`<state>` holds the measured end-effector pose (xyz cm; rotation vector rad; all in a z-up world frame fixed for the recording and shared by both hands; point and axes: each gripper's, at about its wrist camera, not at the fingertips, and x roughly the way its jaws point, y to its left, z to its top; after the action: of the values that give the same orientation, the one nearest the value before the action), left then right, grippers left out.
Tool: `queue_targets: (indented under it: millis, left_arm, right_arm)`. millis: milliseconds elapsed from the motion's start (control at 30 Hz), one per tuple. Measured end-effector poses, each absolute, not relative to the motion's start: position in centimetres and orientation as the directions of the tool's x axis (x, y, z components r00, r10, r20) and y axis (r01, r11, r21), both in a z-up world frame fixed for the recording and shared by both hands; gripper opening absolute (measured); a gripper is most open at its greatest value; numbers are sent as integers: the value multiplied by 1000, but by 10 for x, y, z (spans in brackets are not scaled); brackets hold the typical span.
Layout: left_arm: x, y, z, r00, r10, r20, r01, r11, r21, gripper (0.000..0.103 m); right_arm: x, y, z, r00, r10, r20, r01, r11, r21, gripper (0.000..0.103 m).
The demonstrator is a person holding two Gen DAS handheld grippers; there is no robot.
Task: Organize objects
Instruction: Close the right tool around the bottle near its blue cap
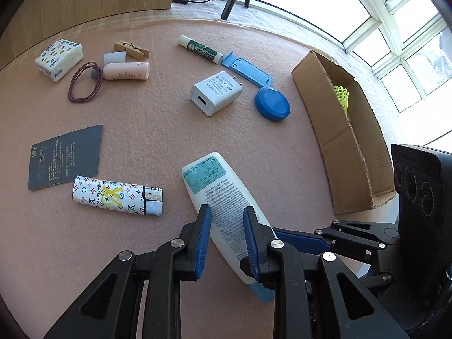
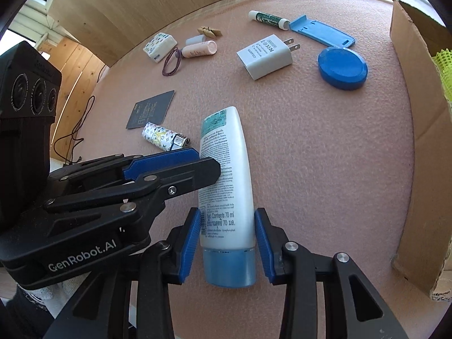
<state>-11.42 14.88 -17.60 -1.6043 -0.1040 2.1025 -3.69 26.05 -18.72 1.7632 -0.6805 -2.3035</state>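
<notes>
- My right gripper (image 2: 227,237) is clamped on the white tube (image 2: 226,155). Its blue pads press both sides just above the blue cap.
- My left gripper (image 1: 227,226) comes in from the left, its jaws narrowly parted. Its fingers lie over the printed face of the tube further up the body, and I cannot tell whether they touch it.
- The tube is over the near middle of the tabletop (image 1: 141,118) with its flat end pointing away. I cannot tell whether it rests on the surface.
- Just left of the tube lies a patterned lighter (image 1: 113,195). A dark card (image 1: 66,156) sits just behind it, toward the left edge.
- A cardboard box (image 1: 347,147) runs along the right edge, with something yellow-green and meshy (image 1: 341,94) inside.
- Mid-table are a white charger (image 1: 216,91) and a blue round lid (image 1: 272,104), close together.
- Behind them a flat blue plastic piece (image 1: 245,67) touches the end of a green-and-white stick (image 1: 200,49).
- Toward the far left corner there is a cluster of small things:
  - a pink tube (image 1: 125,71)
  - a hair tie (image 1: 84,82)
  - a tissue pack (image 1: 59,58)
  - a small white cap (image 1: 114,56)
  - a wooden clothespin (image 1: 131,49)
</notes>
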Motion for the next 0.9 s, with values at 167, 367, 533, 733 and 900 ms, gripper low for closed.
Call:
queue_targets:
  millis: [167, 367, 533, 733, 900]
  left_arm:
    - [-97, 129, -170, -229, 409, -884, -298, -893, -336, 33]
    - [-70, 113, -169, -213, 460, -862, -290, -872, -393, 42]
    - [-54, 125, -176, -191, 508, -840, -278, -848, -450, 47]
    - [-51, 139, -178, -200, 497, -844, -275, -856, -439, 47]
    - [-48, 147, -178, -203, 501, -841, -285, -852, -439, 45]
  right_arm:
    - [-16, 260, -181, -302, -380, -874, -130, -892, 433, 36]
    - [-10, 283, -167, -356, -382, -853, -164, -873, 460, 37]
    - [-23, 279, -172, -326, -406, -854, -143, -871, 469, 37]
    - [-34, 265, -182, -287, -412, -865, -109, -883, 457, 37]
    - [-38, 261, -185, -270, -424, -864, -92, -882, 462, 37]
